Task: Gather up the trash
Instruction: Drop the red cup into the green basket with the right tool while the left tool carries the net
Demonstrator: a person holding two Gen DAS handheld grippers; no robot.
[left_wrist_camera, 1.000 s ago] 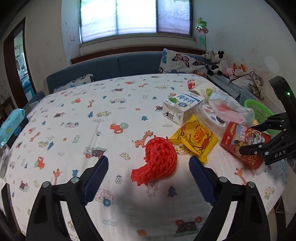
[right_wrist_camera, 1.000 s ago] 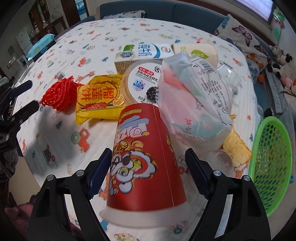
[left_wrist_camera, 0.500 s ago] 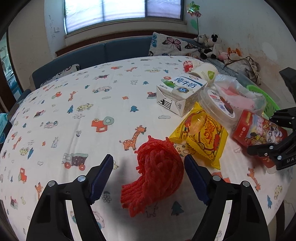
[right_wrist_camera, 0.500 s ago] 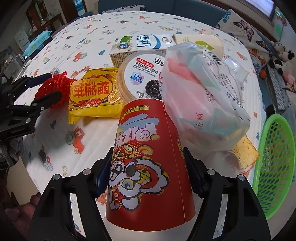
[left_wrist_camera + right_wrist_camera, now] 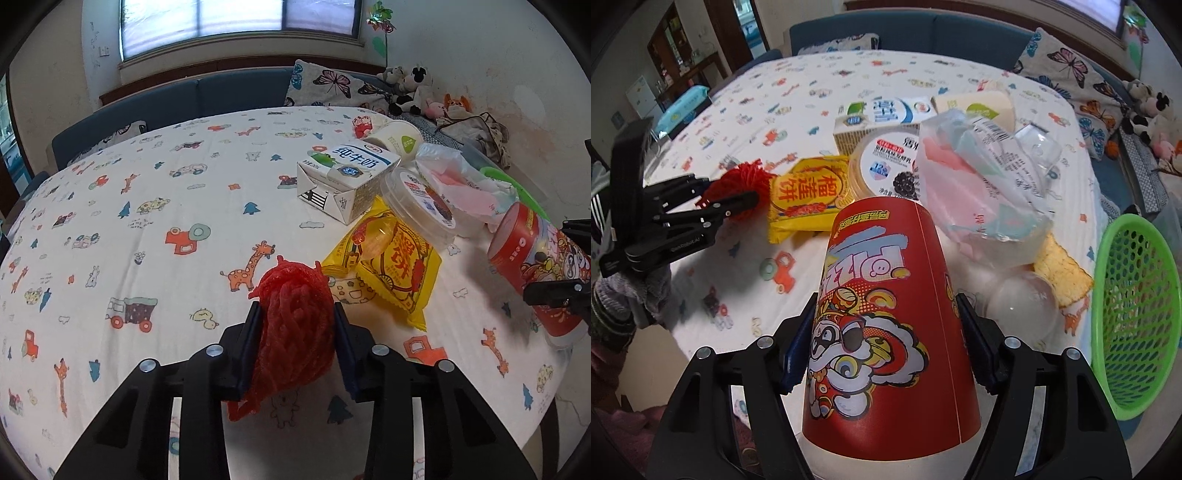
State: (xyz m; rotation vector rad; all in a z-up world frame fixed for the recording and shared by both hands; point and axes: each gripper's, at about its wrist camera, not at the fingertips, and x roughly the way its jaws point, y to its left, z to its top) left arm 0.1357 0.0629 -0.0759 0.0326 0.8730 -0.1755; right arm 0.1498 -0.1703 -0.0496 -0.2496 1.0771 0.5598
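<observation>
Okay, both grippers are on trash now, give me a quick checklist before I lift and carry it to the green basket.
1. Left gripper on red mesh net: jaws closing, pads against it, ok.
2. Right gripper clamping red paper cup: ok.
3. Cup clear of plastic bag: cannot tell.
4. Net free of yellow snack packet: ok.
5. Green basket has room: ok.
6. Table cloth not pinched: cannot tell.
</observation>
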